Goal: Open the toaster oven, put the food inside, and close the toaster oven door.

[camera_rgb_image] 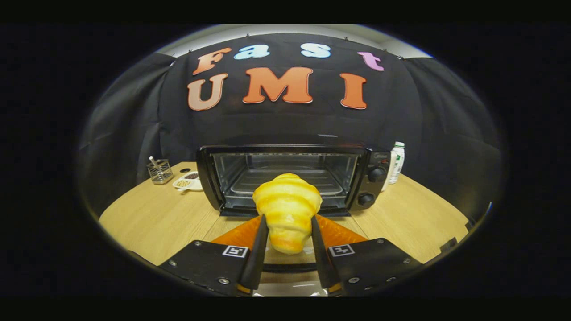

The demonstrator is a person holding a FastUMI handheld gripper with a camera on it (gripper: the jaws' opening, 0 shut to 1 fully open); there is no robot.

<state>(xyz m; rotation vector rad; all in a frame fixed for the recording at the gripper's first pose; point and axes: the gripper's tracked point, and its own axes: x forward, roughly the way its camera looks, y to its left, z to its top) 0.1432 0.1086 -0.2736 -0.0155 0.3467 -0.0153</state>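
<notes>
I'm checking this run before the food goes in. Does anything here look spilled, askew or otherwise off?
Nothing stands out. The gripper is shut on the croissant, held just ahead of the toaster oven, whose door is down and tray level. The white bottle stands upright beside it.
</notes>
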